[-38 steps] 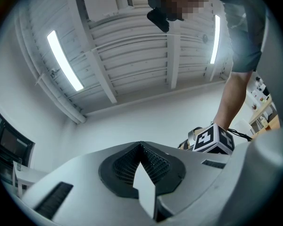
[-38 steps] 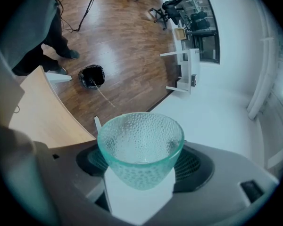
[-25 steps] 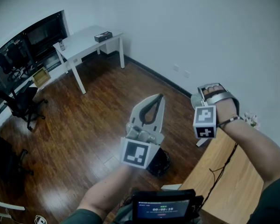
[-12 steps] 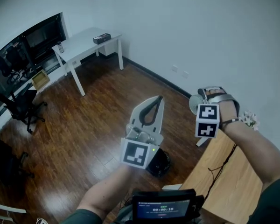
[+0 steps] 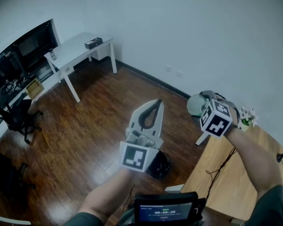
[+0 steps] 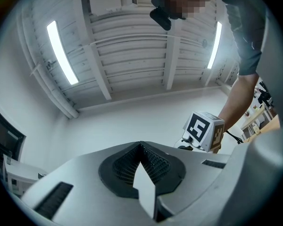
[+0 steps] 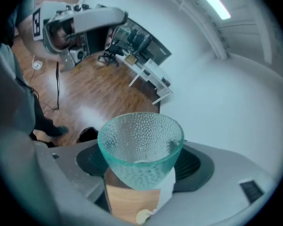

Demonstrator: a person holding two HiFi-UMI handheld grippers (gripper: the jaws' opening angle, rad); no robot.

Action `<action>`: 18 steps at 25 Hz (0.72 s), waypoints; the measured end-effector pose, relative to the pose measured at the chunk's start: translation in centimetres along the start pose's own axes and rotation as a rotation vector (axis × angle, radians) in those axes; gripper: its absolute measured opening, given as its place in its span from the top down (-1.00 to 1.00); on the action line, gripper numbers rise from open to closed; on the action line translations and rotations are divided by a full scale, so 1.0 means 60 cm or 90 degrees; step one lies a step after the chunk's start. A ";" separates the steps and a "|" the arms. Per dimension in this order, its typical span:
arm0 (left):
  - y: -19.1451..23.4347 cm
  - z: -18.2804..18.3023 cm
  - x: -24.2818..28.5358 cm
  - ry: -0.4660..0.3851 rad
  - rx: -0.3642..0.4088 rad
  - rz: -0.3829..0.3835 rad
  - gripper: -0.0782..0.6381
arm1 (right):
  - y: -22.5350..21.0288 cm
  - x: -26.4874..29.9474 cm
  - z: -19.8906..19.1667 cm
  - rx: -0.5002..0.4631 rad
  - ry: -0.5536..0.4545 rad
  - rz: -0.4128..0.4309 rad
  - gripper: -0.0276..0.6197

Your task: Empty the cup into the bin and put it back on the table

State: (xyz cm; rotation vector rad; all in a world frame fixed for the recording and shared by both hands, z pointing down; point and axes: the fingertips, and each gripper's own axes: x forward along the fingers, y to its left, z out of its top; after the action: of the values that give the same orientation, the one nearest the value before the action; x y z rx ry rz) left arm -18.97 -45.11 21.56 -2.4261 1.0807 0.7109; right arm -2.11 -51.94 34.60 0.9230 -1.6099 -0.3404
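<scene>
Right gripper view: right gripper (image 7: pixel 140 167) clamps the cup (image 7: pixel 140 138); left gripper (image 5: pixel 158 100) closed, empty. Lower it upright onto the table (image 5: pixel 226 192)

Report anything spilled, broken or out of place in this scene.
Nothing stands out. The glass cup is whole and looks empty, gripped by the right gripper in the air. No spill shows on the wood floor. The left gripper is shut and empty.
</scene>
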 end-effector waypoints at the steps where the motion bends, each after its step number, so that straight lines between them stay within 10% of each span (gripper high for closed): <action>1: -0.002 -0.001 0.000 0.000 -0.001 -0.005 0.81 | -0.002 -0.007 0.003 0.036 -0.028 -0.001 -0.28; 10: 0.012 -0.011 -0.020 -0.005 -0.014 -0.029 0.81 | 0.005 -0.091 0.017 0.359 -0.282 0.007 -0.28; 18: -0.003 -0.034 -0.023 -0.010 -0.060 -0.060 0.81 | 0.015 -0.172 -0.020 0.494 -0.346 -0.061 -0.28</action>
State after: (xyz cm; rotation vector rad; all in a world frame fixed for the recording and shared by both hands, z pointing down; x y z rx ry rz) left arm -19.03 -45.31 24.00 -2.5274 0.9395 0.7642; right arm -1.39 -43.63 28.38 1.5914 -2.2633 -0.0072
